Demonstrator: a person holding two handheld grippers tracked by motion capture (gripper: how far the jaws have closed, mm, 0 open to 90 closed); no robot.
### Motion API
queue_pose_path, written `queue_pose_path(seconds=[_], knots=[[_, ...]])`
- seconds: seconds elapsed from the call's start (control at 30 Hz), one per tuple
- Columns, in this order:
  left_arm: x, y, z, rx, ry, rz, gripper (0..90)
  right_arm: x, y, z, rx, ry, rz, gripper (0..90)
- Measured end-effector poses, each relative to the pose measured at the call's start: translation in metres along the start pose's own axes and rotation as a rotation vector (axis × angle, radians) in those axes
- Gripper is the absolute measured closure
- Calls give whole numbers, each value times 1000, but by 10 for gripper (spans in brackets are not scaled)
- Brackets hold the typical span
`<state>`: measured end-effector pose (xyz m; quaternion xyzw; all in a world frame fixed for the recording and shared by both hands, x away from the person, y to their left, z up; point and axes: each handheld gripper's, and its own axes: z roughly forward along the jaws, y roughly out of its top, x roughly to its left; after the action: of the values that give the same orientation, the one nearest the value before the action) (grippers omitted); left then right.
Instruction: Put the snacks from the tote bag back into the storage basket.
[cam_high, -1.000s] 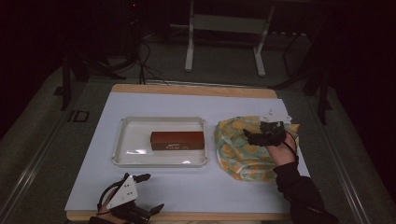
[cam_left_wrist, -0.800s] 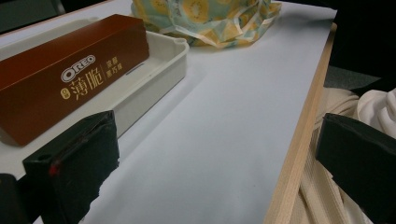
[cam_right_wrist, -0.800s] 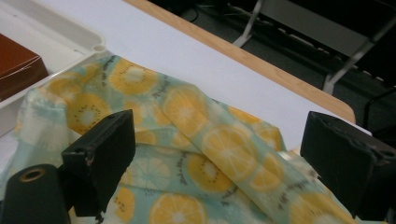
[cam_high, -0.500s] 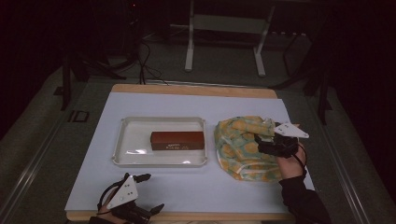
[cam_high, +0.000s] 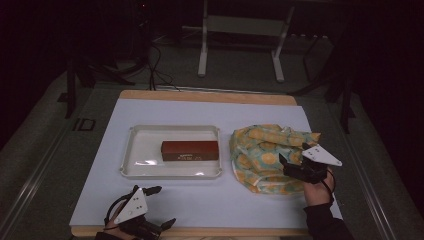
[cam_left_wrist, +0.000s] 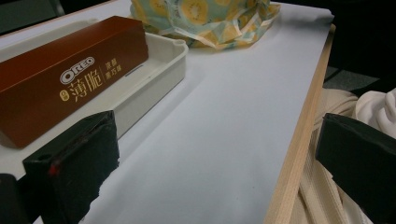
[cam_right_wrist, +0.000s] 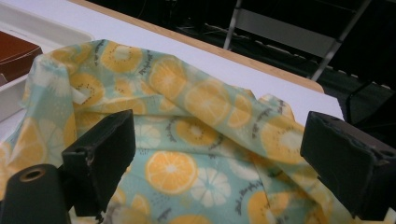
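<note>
A brown Oreo box (cam_high: 190, 150) (cam_left_wrist: 60, 74) lies in a shallow white tray (cam_high: 145, 167) (cam_left_wrist: 159, 74) mid-table. To its right sits a crumpled bag printed with orange slices (cam_high: 262, 150) (cam_right_wrist: 196, 135) (cam_left_wrist: 205, 18). My right gripper (cam_high: 292, 155) (cam_right_wrist: 219, 163) hovers open over the bag's right part, its jaws wide apart with only the fabric below them. At the table's front left edge my left gripper (cam_high: 159, 206) (cam_left_wrist: 215, 158) rests open, pointing right, with nothing between its jaws.
A white sheet (cam_high: 210, 200) covers the wooden table, whose front edge (cam_left_wrist: 299, 140) runs beside the left gripper. A metal stand (cam_high: 240, 30) and cables lie on the dark floor beyond the table. A pale sleeve (cam_left_wrist: 336, 116) shows past the edge.
My right gripper has drawn back toward the front right, off the bag's top to its right side. The left gripper has stayed put.
</note>
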<state>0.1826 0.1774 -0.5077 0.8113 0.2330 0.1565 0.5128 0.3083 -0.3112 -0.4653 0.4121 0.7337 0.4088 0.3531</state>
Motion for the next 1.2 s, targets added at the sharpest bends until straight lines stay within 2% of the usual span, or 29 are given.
queue_pose_path(seconds=[0.33,0.43,0.5,0.63,0.77,0.87,1.0,1.1,1.2], knots=[[0,0,0,0,-4,3,0,-1,-19,-14,-14,-33,5,105],[0,0,0,2,-5,7,0,-3,-24,-16,-6,-18,23,105],[-1,0,0,2,-5,8,0,-3,-28,-18,-1,-34,6,105],[-1,1,1,2,-5,8,0,-8,-33,-24,-2,-48,19,105],[-1,1,0,2,-5,8,0,-12,-39,-30,9,-82,-1,105],[-1,1,0,1,-6,8,0,-14,-44,-34,32,-71,30,105],[-1,1,0,-4,-6,9,0,-13,-50,-35,58,-75,27,105],[-1,1,0,-4,-7,11,0,-15,-54,-39,50,-69,57,105],[-1,2,0,-7,-7,12,0,-15,-55,-42,36,-67,67,105]])
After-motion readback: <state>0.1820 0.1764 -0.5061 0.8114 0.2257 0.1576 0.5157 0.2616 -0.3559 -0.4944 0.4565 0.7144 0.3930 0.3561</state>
